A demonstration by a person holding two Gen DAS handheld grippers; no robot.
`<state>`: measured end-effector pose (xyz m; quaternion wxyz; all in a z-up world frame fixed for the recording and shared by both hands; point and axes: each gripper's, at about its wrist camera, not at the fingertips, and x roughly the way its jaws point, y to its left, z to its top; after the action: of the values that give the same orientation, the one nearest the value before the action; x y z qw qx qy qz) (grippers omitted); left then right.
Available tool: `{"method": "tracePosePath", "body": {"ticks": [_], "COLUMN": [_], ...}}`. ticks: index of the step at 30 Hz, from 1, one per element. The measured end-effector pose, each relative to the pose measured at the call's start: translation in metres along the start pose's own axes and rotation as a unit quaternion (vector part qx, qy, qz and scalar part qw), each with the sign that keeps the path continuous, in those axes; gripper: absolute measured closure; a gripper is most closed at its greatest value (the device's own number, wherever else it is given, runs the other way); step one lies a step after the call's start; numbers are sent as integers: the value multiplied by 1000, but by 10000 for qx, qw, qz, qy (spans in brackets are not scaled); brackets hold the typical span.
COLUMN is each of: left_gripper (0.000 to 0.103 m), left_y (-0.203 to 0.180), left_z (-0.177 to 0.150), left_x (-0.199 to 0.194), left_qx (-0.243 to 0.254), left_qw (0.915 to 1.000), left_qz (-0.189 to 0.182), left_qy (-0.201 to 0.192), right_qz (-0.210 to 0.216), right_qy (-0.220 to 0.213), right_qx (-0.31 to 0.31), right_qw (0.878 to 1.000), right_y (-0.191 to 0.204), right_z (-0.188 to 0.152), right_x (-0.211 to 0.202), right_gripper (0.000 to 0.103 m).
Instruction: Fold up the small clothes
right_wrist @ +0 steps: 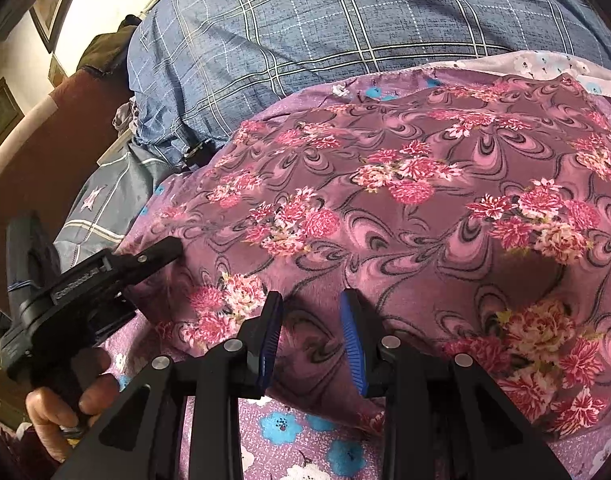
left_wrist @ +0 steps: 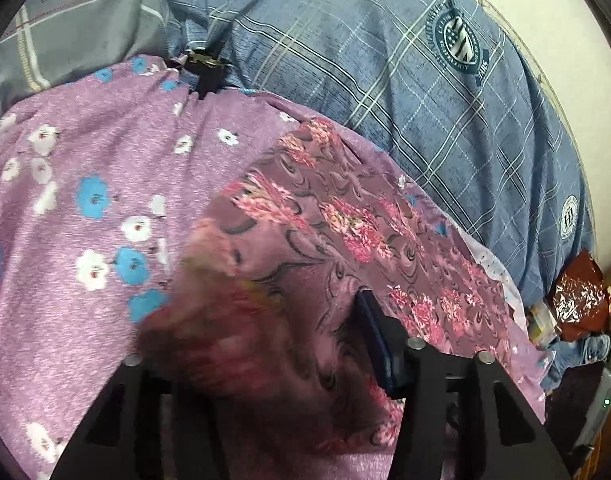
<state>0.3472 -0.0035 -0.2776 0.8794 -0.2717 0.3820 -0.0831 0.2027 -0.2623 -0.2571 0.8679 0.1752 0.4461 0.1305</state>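
Maroon floral garment bunched against left tool.

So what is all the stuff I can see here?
flowery cloth: one, maroon with pink flowers, lying on top of the sheet
sheet: one, purple with blue and white flowers, under the cloth
quilt: one, blue checked, behind the sheet
grey bedding: one, grey with a star, far left
shiny bag: one, reddish brown, right edge
left gripper: black, cloth bunched between its fingers
right gripper: black with blue pads, open over the cloth
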Motion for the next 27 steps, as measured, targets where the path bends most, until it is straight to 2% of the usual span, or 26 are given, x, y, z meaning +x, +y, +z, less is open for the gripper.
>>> {"method": "tracePosePath", "body": {"ticks": [2, 3, 4, 7, 10, 12, 13, 18, 22, 23, 27], "left_gripper": [55, 64, 76, 84, 86, 86, 86, 87, 88, 88, 89], "left_y": [-6, -8, -10, -18, -32, -41, -47, -79, -111, -123, -171], "left_z": [1, 2, 2, 1, -1, -3, -4, -15, -26, -30, -43], "left_x": [7, 7, 9, 10, 1, -5, -8, -20, -27, -27, -20], "left_qx": [155, 175, 219, 415, 680, 887, 1000, 1686, 2130, 2277, 2776], "left_qw": [9998, 9998, 9996, 9988, 9967, 9946, 9933, 9834, 9747, 9717, 9594], "left_qz": [80, 82, 92, 154, 168, 135, 123, 99, -56, -75, -30], "left_qy": [-50, -94, -145, -194, -402, -524, -575, -664, -675, -630, -490], "right_qz": [10, -5, -22, -176, -229, -250, -219, 12, -92, -154, -230], "right_qy": [10, 23, 35, -68, -324, -139, 3, -12, -370, -508, -1005], "right_qx": [17, 21, 28, 86, 379, 597, 679, 900, 1214, 1316, 1891], "right_qw": [10000, 10000, 10000, 9998, 9985, 9978, 9974, 9959, 9919, 9899, 9765], "right_y": [0, -1, -1, -6, -22, -35, -41, -55, -81, -90, -132], "right_z": [0, 0, 0, 3, 9, 11, 10, 12, 14, 15, 22], "right_x": [-1, -2, -2, -11, -21, -14, -8, -19, -42, -51, -82], "right_gripper": [74, 76, 80, 99, 99, 100, 103, 103, 103, 100, 95]}}
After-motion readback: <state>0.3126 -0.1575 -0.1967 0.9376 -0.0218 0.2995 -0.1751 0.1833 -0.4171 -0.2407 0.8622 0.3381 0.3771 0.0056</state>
